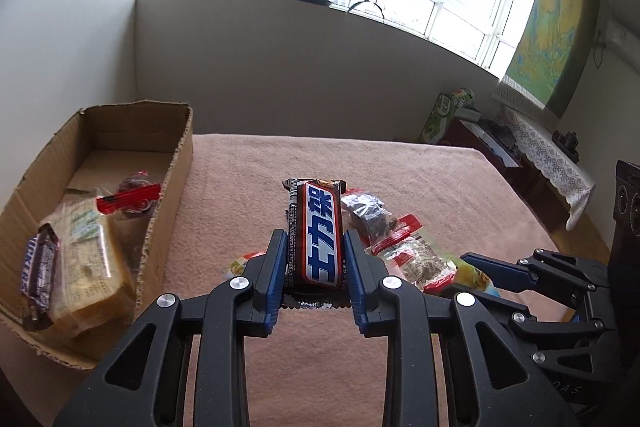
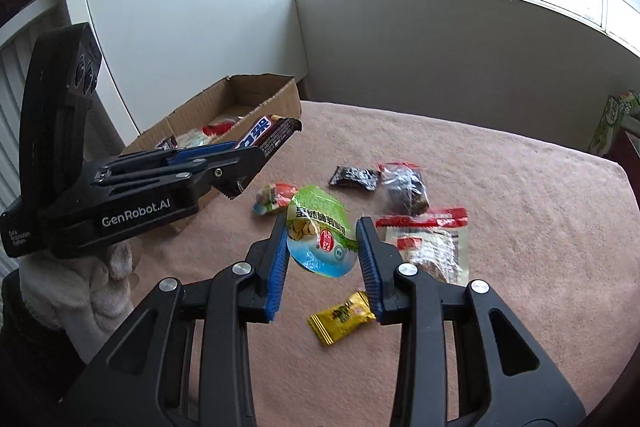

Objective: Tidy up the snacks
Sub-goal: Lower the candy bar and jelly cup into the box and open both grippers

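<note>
We hold a chocolate bar (image 1: 316,233) in a glossy brown wrapper with a blue-and-white label, clamped between the ribbed blue pads of the left gripper (image 1: 315,269) at the centre of the left wrist view; in the right wrist view it juts clear of the cloth at left centre. The right gripper (image 2: 323,253) is clenched on a green foil packet (image 2: 320,235), crinkled and rounded, lifted above the table in the middle of that frame.

Below them lies a fuzzy pink cloth (image 2: 500,187) covering the table. On it rest loose snacks: a small yellow candy wrapper (image 2: 342,317) at lower centre, a flat clear pouch with red edges (image 2: 430,241) to its upper right, a dark crumpled clear bag (image 2: 404,187), a small black sachet (image 2: 354,178) and a multicoloured sweet (image 2: 272,198).

At the left of the left wrist view stands an open corrugated cardboard box (image 1: 172,195) with ragged cut edges. Inside we see a second chocolate bar (image 1: 40,273), a pale yellowish wrapped block (image 1: 86,259) beside it, and a red-and-clear packet (image 1: 132,201) farther back.
</note>
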Action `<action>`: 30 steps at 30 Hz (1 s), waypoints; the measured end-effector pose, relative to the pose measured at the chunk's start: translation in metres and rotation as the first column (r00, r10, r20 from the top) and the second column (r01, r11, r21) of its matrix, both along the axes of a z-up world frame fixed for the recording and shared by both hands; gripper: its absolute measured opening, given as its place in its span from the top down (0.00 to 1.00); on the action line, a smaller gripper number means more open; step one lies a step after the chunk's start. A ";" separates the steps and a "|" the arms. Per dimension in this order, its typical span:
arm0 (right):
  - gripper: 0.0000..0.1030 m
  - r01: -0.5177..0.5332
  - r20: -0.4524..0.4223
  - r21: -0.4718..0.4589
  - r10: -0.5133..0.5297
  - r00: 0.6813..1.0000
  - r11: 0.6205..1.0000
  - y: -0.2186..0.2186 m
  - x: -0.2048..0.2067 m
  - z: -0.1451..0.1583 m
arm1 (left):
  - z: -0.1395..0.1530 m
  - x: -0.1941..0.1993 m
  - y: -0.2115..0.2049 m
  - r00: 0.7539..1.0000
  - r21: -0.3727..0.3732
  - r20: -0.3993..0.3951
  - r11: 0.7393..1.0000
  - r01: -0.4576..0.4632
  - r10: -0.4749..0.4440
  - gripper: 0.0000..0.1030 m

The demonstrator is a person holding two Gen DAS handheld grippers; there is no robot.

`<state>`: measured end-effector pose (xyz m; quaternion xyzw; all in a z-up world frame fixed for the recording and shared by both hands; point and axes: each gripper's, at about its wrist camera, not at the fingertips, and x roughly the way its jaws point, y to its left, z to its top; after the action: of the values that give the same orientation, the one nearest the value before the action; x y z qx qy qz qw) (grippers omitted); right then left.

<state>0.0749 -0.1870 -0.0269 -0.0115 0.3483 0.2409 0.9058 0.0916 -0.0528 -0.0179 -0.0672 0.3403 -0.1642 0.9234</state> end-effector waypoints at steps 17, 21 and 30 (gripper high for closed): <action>0.67 -0.143 -0.033 0.089 0.146 0.989 0.986 0.127 0.033 0.001 | 0.018 0.013 0.107 0.973 -0.019 0.055 0.974 -0.224 0.225 0.74; 0.66 -0.169 -0.024 0.070 0.171 0.985 0.983 0.153 0.035 -0.002 | 0.018 0.020 0.124 0.964 -0.013 0.054 0.966 -0.259 0.259 0.74; 0.65 -0.166 -0.065 0.063 0.170 0.983 0.984 0.170 0.053 -0.019 | 0.018 0.041 0.144 0.959 -0.020 0.026 0.959 -0.283 0.284 0.74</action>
<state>0.1277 -0.0168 -0.0458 -0.0066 0.3706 0.3265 0.8695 0.1331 0.0912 -0.0002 -0.1202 0.3126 -0.0339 0.9416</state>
